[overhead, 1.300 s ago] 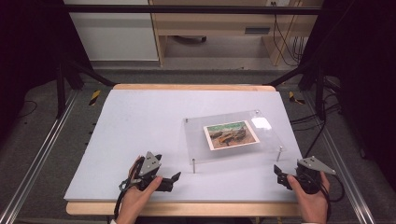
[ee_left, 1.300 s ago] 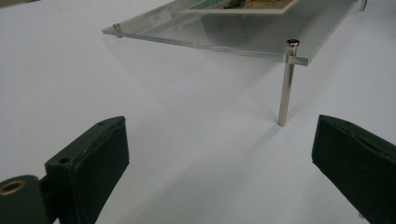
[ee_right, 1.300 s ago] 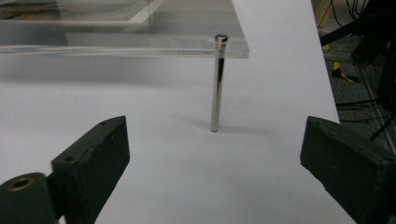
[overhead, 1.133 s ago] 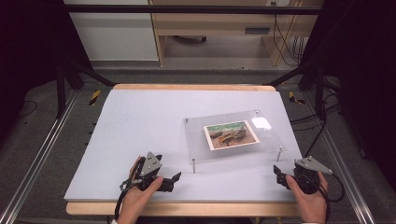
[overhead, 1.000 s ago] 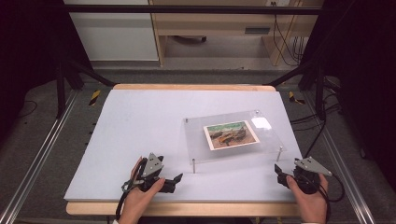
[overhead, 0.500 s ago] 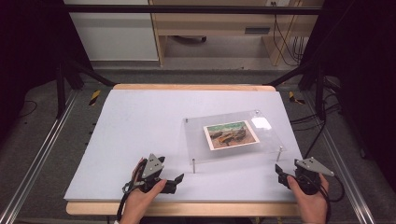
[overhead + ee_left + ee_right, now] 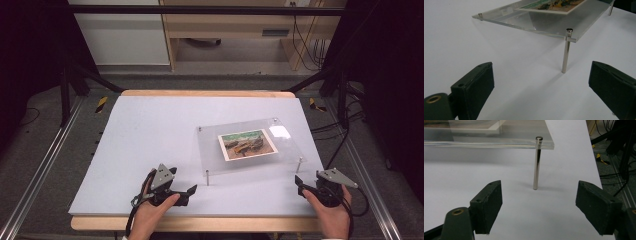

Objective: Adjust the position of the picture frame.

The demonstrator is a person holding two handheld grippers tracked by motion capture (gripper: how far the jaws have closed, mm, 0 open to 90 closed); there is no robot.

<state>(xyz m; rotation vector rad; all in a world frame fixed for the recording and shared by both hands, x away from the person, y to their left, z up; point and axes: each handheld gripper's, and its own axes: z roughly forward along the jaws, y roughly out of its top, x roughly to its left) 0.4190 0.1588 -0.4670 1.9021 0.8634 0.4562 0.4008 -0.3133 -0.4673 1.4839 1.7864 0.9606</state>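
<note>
A clear acrylic plate (image 7: 285,150) stands on thin metal legs on the white table, right of centre, with a picture card (image 7: 247,144) lying on it. My left gripper (image 7: 190,194) rests near the front edge, open, its jaws pointing at the plate's front left leg (image 7: 207,177). In the left gripper view that leg (image 7: 565,52) stands beyond the gap of the left gripper (image 7: 541,87), apart from both jaws. My right gripper (image 7: 300,186) sits open at the front right. Its jaws face the front right leg (image 7: 537,162), with the right gripper (image 7: 539,207) holding nothing.
The white tabletop (image 7: 150,135) has bare room at left and back. A wooden edge (image 7: 200,223) runs along the front. Metal rails (image 7: 45,165) flank the table, and cables (image 7: 350,135) lie on the floor at the right.
</note>
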